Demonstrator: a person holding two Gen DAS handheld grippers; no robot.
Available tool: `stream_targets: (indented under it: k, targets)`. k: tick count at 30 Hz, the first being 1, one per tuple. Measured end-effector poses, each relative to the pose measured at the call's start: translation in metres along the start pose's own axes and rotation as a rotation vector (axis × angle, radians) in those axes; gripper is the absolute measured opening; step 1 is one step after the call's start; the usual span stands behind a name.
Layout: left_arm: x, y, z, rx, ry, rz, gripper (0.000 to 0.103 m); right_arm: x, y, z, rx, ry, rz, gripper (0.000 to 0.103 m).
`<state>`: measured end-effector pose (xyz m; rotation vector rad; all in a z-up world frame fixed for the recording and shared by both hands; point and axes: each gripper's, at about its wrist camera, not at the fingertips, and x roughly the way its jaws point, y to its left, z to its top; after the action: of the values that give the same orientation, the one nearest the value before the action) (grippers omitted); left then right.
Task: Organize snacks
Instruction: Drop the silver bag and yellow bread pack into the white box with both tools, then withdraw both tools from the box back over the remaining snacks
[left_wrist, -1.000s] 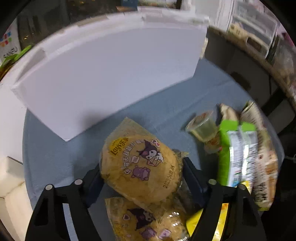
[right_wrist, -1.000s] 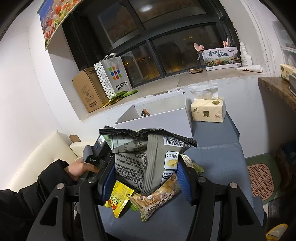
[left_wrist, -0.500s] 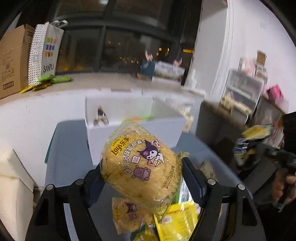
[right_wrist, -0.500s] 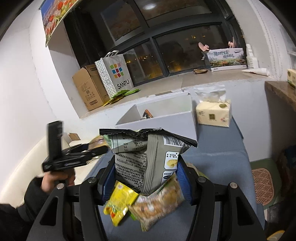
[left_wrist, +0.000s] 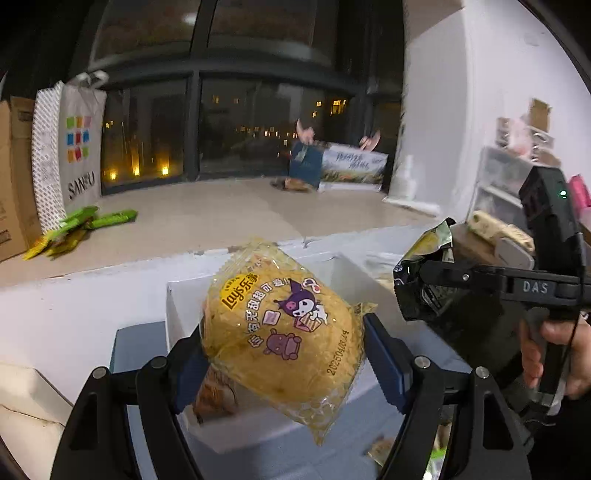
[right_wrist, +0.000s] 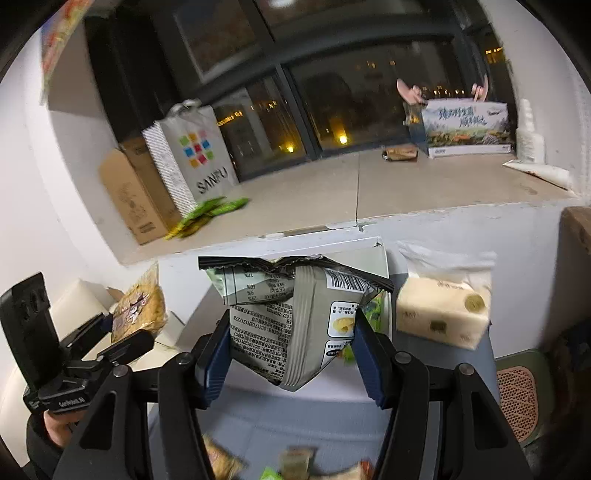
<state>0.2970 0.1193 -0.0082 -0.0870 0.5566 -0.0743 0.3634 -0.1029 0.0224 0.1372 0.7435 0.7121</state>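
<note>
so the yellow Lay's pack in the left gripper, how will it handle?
The yellow Lay's pack bulges between the left gripper pads: probably air-puffed and light. Glossy film may slip. Its unsupported lower corner hangs past the jaws, so likely floppy; contents probably crush easily.

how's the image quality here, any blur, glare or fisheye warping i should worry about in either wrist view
Left wrist view: the yellow chip bag in the left gripper is sharp and its print legible, while the windowsill behind is slightly smeared. Right wrist view: the grey chip bag is crisp, but the snacks at the bottom edge are motion-blurred. Both views bend straight edges toward the dark corners; the window shows only night lights.
</note>
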Motion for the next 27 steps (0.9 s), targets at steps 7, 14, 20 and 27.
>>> stream_targets:
  k: [7, 14, 20, 27]
  targets:
    - [0.06, 0.019, 0.015, -0.006, 0.078, 0.089, 0.083, 0.058, -0.02, 0.025, 0.032, 0.084, -0.059, 0.064]
    - [0.072, 0.029, 0.008, -0.084, 0.147, 0.125, 0.103, 0.075, -0.022, 0.034, 0.042, 0.094, -0.111, 0.098]
    - [0.042, 0.021, 0.002, -0.074, 0.101, 0.139, 0.103, 0.056, -0.013, 0.035, 0.008, 0.042, -0.129, 0.103]
    - [-0.026, -0.008, 0.004, -0.023, 0.004, 0.091, 0.103, 0.002, -0.004, 0.03, 0.004, -0.071, -0.117, 0.103]
